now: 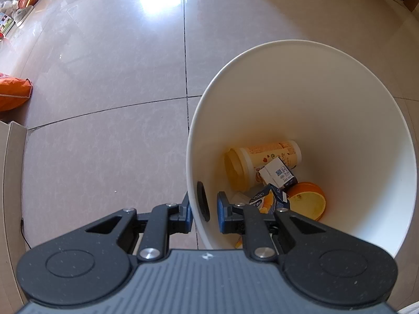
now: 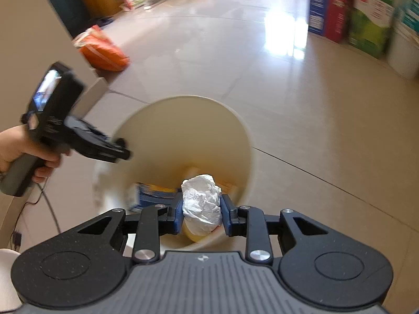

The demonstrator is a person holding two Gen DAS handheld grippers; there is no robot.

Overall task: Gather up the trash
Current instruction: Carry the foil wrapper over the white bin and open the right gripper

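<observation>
Left wrist view: left gripper [image 1: 204, 213] clenched on the bin [image 1: 314, 52] wall, one pad outside, the other inside. Beyond the inner finger, at the bin's bottom: one yellow cup [image 1: 259, 163] lying on its side, two small cartons [image 1: 277, 174], one orange lid [image 1: 310, 200]. Bare tiled floor [image 1: 104, 91] left of the outer finger.

Right wrist view: right gripper [image 2: 201, 213] grasping one crumpled white paper ball [image 2: 201, 204], pads touching both its sides, held over the bin's mouth. One blue carton [image 2: 154, 196] blurred beyond the left finger. One hand [image 2: 18, 149] far left, carrying the left gripper.
</observation>
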